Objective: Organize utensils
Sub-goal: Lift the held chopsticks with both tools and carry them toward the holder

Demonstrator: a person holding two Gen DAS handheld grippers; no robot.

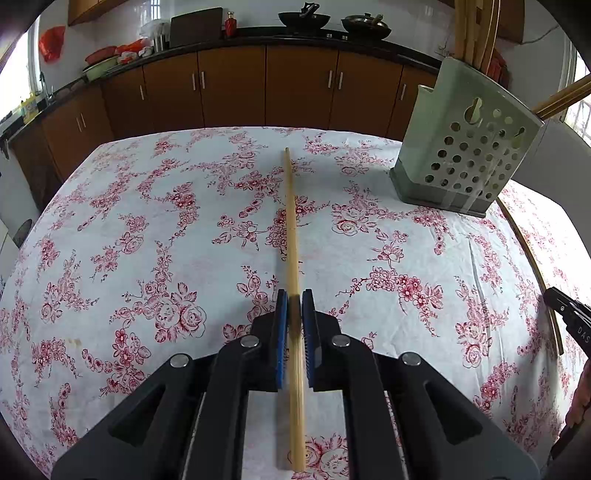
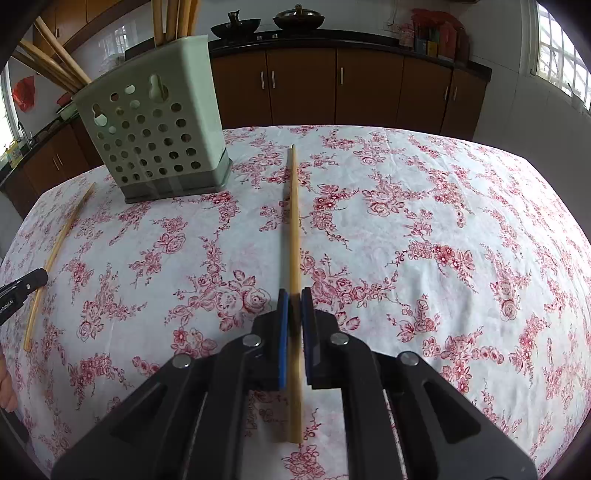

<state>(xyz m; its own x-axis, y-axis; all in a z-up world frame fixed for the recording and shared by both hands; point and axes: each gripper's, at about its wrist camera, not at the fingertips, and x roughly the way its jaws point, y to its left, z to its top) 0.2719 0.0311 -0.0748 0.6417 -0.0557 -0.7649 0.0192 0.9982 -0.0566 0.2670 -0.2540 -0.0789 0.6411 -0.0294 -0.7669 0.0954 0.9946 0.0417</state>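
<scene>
While the floral tablecloth covers the whole table, a pale green perforated utensil holder stands upright toward its far side, with several wooden chopsticks rising from its top. On the cloth, the left gripper has its blue pads closed on one chopstick, which points away across the table. The right gripper likewise clamps a second chopstick between narrow jaws.
</scene>
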